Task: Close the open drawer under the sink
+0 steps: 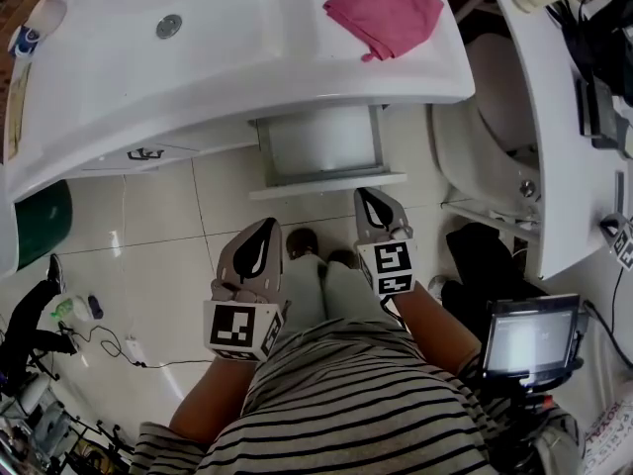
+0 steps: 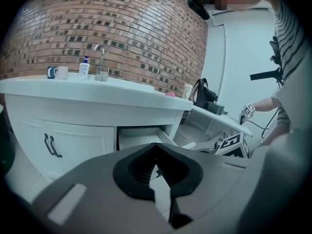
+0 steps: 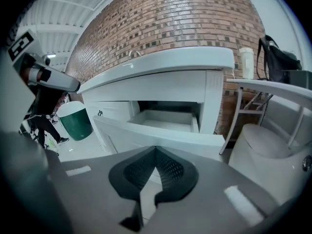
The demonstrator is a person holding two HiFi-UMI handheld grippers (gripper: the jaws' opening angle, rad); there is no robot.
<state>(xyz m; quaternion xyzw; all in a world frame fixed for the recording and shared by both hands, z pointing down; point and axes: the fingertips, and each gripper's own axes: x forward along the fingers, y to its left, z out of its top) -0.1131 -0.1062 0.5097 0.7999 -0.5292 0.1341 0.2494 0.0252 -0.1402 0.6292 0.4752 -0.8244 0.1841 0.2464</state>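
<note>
Both grippers sit low by our knees, short of the vanity. The left gripper (image 1: 265,226) has its jaws closed tip to tip with nothing in them. The right gripper (image 1: 369,196) is the same, shut and empty, its tip just short of the front edge of the drawer (image 1: 324,146). Bare floor tile (image 1: 223,206) lies left of the drawer front; the toilet (image 1: 495,137) crowds its right. The drawer stands pulled out under the right half of the sink (image 1: 119,67) counter. A pink cloth (image 1: 384,10) lies near the counter's right edge. The right gripper view looks into the drawer's white inside; only the left gripper view shows the faucet (image 2: 100,57) at the far edge.
</note>
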